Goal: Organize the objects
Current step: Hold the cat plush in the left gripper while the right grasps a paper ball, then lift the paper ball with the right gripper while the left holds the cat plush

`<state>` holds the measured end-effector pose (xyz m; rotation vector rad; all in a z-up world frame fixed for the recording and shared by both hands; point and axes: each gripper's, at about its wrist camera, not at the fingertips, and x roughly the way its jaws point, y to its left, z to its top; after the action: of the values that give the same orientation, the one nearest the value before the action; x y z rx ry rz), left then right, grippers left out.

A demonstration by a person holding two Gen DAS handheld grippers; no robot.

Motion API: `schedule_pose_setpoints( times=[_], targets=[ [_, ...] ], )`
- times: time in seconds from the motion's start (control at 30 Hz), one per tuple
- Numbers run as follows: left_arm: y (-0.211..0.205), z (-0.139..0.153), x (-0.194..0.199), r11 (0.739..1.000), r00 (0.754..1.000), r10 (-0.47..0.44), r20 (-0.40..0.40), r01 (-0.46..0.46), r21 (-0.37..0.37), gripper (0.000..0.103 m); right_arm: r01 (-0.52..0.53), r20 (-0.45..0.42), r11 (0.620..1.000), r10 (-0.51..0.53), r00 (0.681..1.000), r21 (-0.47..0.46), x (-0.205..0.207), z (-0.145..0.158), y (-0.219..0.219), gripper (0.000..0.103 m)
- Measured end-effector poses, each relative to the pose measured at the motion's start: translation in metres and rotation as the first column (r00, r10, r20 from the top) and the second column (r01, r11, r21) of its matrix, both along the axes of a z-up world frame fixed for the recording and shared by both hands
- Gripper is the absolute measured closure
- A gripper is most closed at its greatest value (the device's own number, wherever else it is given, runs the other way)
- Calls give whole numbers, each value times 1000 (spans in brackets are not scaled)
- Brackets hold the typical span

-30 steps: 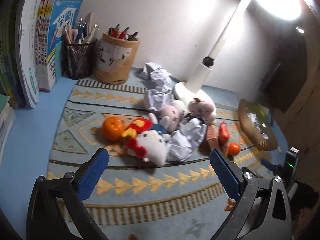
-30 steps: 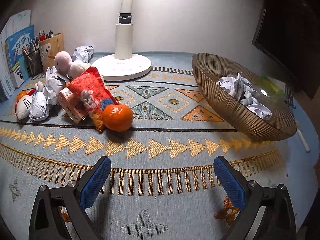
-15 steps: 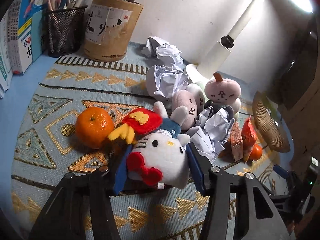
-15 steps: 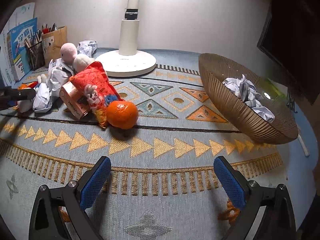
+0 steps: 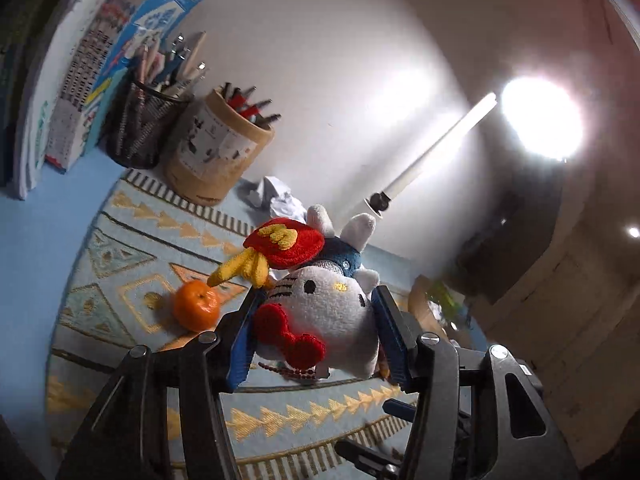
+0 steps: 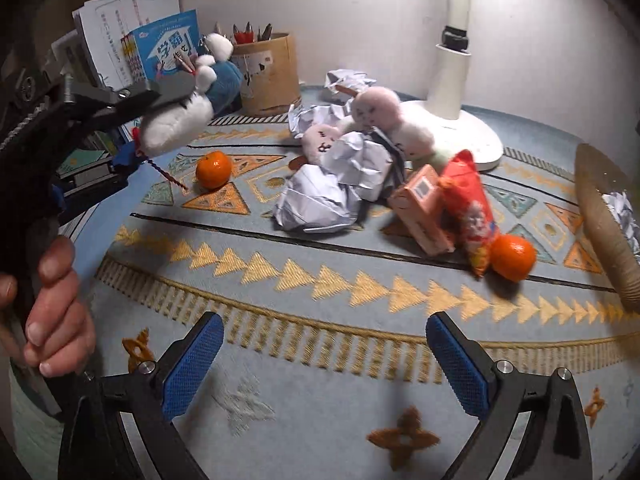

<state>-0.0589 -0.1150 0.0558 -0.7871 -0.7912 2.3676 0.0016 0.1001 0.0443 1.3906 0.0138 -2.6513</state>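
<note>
My left gripper is shut on a white Hello Kitty plush with a red bow and holds it in the air above the patterned mat. The right wrist view shows that plush lifted at the left. My right gripper is open and empty, low over the mat's front. On the mat lie two pink plush toys, crumpled paper balls, a pink box, a red snack bag and two oranges.
A wicker bowl with crumpled paper stands at the right. A white lamp base is at the back. A wooden pen pot, a mesh pen cup and books stand at the back left.
My left gripper closed on the Hello Kitty plush and lifted it off the mat. My right gripper swung left, bringing the toy pile into view.
</note>
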Motion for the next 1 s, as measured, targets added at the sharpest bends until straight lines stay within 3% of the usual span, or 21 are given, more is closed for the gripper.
schedule_pose_setpoints(
  times=[0.03,0.13,0.23,0.3,0.37,0.47,0.63,0.77,0.9,1.0],
  targets=[
    [-5,-1,-1,999,999,36,7,-36,-9,52,24,6,1000,-24,1000,7,-11,-6,-7,14],
    [-14,-5,-7,996,995,93,36,-93,4,52,129,26,991,-130,991,35,-44,-23,-18,15],
    [-14,-5,-8,995,995,92,42,-93,29,52,225,36,972,-223,974,-67,-71,-27,-10,15],
    [-14,-5,-4,996,996,81,36,-82,17,52,270,23,956,-270,963,-116,-82,-27,-5,22],
    [-10,-5,-6,998,997,69,37,-69,8,52,261,1,960,-262,965,-100,-87,-26,-10,51],
    [-5,-5,-6,999,999,35,30,-36,28,52,133,8,978,-134,991,-159,-73,-24,-17,54],
    [17,-6,-1,1000,1000,-7,27,8,-27,52,48,-26,974,-55,998,-222,9,-14,4,54],
    [48,-6,12,991,1000,-27,-8,26,-131,52,102,-99,984,-117,988,-146,69,-9,67,53],
    [81,-10,36,982,999,-50,-3,49,-182,52,281,-136,958,-286,948,-59,68,-4,138,53],
    [103,-20,54,976,999,-32,30,38,-215,52,340,-193,933,-314,929,116,55,0,159,53]
  ],
)
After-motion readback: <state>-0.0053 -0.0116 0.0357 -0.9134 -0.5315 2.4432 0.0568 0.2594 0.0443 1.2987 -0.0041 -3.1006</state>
